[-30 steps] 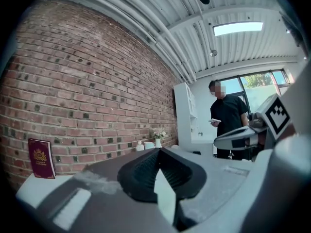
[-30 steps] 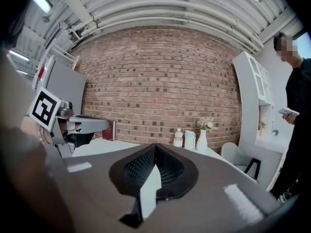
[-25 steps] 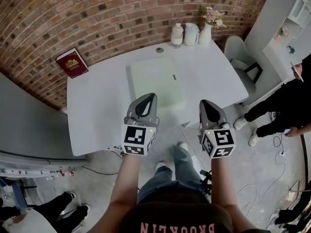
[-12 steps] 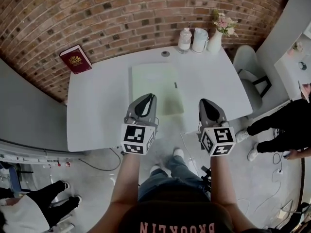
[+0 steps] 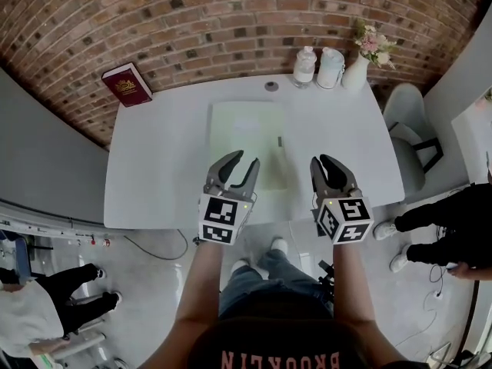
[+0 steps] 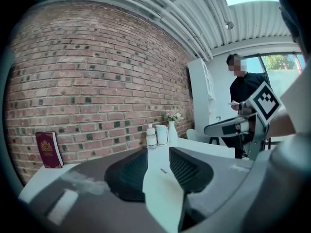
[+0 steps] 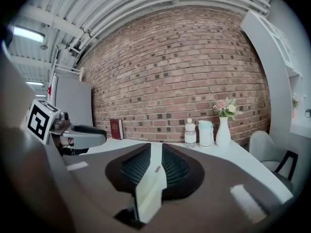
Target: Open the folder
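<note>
1. just opening the left gripper (image 5: 243, 160), jaws apart, nothing between them.
2. holding the right gripper (image 5: 323, 161) parted too, empty.
3. poised by the near edge of the folder (image 5: 246, 129), closed and flat mid-table (image 5: 161, 160), untouched.
4. probably light, thin and floppy, slick on the smooth top.
5. best nipped at the cover's right edge by the small tab (image 5: 280, 141), spine side pinned down.

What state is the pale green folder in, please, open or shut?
Shut: the folder lies flat on the table, its cover down.
</note>
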Demonstrator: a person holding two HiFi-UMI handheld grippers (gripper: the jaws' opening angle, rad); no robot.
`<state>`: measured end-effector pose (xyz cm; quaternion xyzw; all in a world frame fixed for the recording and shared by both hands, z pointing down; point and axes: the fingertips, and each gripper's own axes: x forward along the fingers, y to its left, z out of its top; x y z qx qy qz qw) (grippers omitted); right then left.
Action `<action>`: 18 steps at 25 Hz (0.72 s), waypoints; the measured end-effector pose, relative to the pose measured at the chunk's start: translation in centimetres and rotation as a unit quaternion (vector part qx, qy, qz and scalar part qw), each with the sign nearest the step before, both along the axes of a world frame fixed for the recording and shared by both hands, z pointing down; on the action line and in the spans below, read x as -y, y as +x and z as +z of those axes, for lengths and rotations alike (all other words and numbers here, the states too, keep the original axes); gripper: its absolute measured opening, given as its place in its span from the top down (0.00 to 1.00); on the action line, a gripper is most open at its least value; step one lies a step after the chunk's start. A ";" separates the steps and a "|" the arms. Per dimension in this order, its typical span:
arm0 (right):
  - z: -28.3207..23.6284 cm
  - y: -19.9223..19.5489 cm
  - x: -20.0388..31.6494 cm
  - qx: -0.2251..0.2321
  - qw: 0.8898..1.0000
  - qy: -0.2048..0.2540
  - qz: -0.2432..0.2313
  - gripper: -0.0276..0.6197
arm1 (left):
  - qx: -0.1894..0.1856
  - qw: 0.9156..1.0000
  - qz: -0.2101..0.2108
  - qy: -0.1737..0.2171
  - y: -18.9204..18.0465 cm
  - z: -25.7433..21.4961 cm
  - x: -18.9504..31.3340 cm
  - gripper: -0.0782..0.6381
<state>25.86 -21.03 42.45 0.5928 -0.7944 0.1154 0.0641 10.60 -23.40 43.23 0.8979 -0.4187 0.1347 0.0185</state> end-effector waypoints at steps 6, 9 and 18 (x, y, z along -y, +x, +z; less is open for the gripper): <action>2.3 0.5 1.1 0.011 0.999 -0.028 -0.032 0.86 | 0.035 0.999 0.001 -0.024 1.6 2.5 -0.1 0.70; 3.7 0.5 1.3 0.020 0.998 -0.043 -0.044 0.86 | 0.060 0.997 0.010 -0.038 2.5 4.3 -0.6 0.67; 7.8 -0.6 1.2 0.043 0.991 -0.098 -0.082 0.86 | 0.133 0.985 0.062 -0.089 5.1 10.3 -3.1 0.63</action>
